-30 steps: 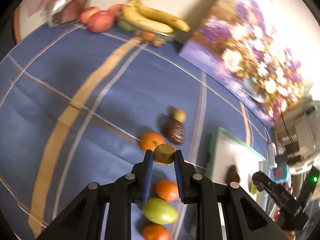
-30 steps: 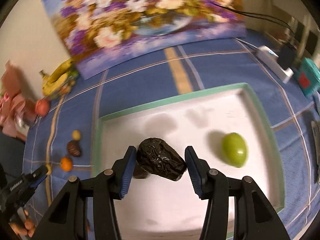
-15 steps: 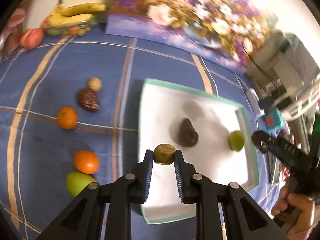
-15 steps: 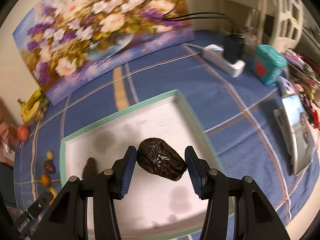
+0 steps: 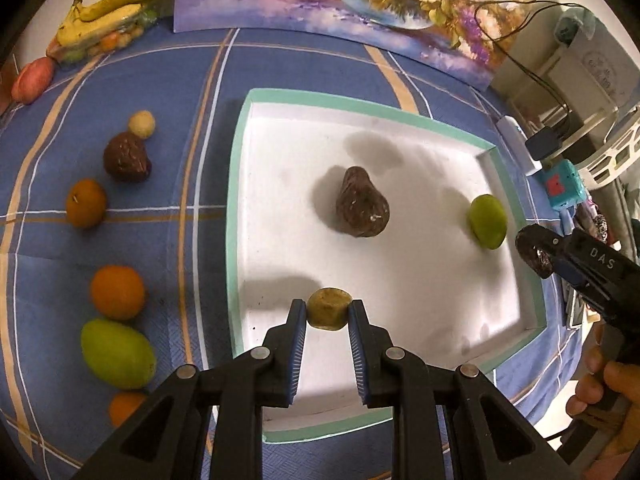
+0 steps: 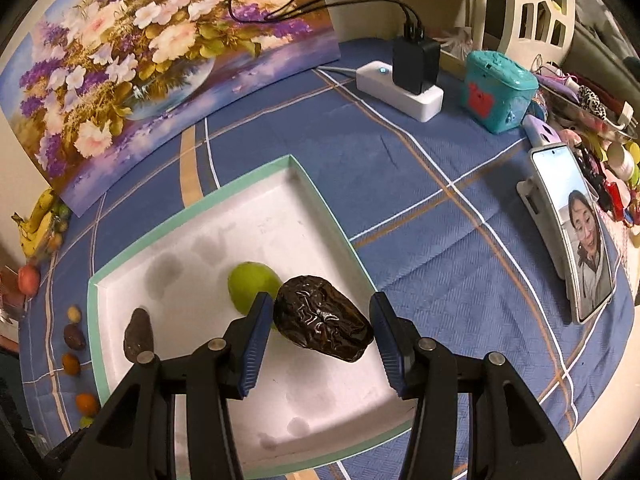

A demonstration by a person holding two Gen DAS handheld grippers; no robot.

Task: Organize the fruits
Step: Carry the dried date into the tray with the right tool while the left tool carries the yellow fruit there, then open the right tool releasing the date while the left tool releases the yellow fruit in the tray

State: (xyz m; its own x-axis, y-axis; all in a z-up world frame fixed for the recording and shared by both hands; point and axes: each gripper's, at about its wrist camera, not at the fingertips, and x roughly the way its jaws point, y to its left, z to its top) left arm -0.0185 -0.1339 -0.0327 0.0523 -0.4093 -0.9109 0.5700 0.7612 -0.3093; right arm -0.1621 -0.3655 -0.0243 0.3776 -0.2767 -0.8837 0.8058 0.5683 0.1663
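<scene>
My left gripper [image 5: 328,314] is shut on a small yellow-brown fruit [image 5: 329,307], held over the near left part of the white tray [image 5: 240,184]. In the tray lie a brown pear-shaped fruit [image 5: 361,204] and a green fruit [image 5: 487,221]. My right gripper [image 6: 318,322] is shut on a dark wrinkled fruit [image 6: 326,328] above the tray's right side [image 6: 332,220]; it also shows in the left wrist view [image 5: 536,250]. Left of the tray lie several loose fruits: oranges [image 5: 117,292], a green fruit [image 5: 117,353], a brown fruit [image 5: 127,157], a small yellow fruit [image 5: 141,123].
Bananas [image 5: 108,12] and a red apple [image 5: 33,80] lie at the far left. A flower painting [image 6: 160,60] leans at the back. A power strip with charger [image 6: 404,84], a teal box [image 6: 498,88] and a phone on a stand [image 6: 576,232] are to the right.
My left gripper has carried the yellow-brown fruit from the loose fruits to above the tray. My right gripper has swung right with the dark fruit toward the tray's right edge.
</scene>
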